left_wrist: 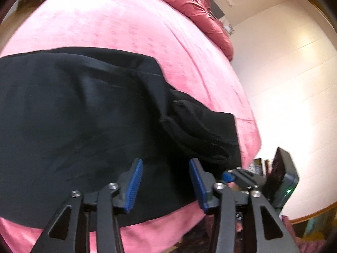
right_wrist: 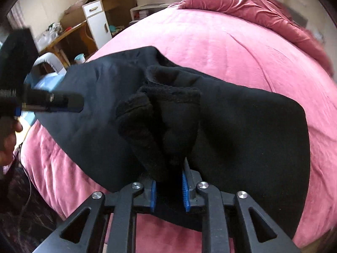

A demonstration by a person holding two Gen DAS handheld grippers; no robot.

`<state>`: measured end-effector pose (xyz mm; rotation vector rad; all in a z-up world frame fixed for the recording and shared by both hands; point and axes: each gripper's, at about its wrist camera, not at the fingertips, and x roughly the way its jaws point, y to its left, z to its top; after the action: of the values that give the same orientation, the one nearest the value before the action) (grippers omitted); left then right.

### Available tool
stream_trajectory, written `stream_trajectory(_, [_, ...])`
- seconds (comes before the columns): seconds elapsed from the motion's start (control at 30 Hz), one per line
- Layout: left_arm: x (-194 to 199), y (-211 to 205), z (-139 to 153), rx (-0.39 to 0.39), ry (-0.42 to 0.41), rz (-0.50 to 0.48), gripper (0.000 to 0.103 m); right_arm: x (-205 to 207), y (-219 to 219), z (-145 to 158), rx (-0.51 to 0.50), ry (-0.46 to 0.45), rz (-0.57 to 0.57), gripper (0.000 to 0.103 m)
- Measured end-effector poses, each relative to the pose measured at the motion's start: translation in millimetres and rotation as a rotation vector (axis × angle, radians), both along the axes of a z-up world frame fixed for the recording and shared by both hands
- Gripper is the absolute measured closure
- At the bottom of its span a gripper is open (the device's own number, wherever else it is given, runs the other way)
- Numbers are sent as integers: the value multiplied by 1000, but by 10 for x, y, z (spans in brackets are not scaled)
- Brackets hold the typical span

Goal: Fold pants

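The black pants [left_wrist: 84, 126] lie on a pink bed cover [left_wrist: 105, 21]. My left gripper [left_wrist: 166, 164] is open just above the pants near their near edge, with nothing between its blue pads. My right gripper [right_wrist: 169, 172] is shut on a bunched black hem of the pants [right_wrist: 164, 126] and lifts that fold above the rest of the cloth [right_wrist: 252, 137]. In the right wrist view the left gripper [right_wrist: 69, 103] shows at the left, over the far end of the pants. In the left wrist view the right gripper [left_wrist: 242, 175] shows at the lower right.
A red duvet [right_wrist: 263, 10] is heaped at the head of the bed. A white cabinet and wooden desk [right_wrist: 94, 21] stand left of the bed, with a blue-and-white chair [right_wrist: 50, 71]. Pale floor [left_wrist: 294, 84] lies beside the bed edge.
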<state>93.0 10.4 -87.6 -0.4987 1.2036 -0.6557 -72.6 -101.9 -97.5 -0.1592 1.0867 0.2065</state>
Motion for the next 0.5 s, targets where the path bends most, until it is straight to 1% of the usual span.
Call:
stream_trajectory(0.03, [-10, -31, 22, -16, 7, -3, 49, 1, 6, 4, 11, 2, 1, 79])
stream_trajectory(0.07, [17, -66, 26, -30, 14, -7, 48, 24, -17, 37, 29, 9, 1, 71])
stream_trajectory(0.1, [37, -105, 26, -46, 23, -14, 45, 10, -32, 45, 59, 18, 2, 58])
stream_trajectory(0.13, [59, -144, 23, -58, 35, -16, 39, -7, -43, 61, 93, 26, 7, 54])
stream_trajectory(0.17, [73, -168, 19, -66, 42, -16, 37, -14, -46, 87, 116, 31, 14, 50])
stream_trajectory(0.27, [132, -284, -20, -64, 64, -26, 34, -92, -143, 149, 175, 47, 13, 49])
stream_trajectory(0.37, [174, -391, -93, -51, 93, -51, 34, -300, -415, 252, 229, 49, -46, 49])
stream_trajectory(0.43, [193, -463, -128, -53, 112, -64, 34, -423, -638, 326, 249, 37, -115, 49])
stream_trajectory(0.5, [193, -488, -135, -54, 113, -63, 34, -612, -911, 390, 249, 26, -196, 49])
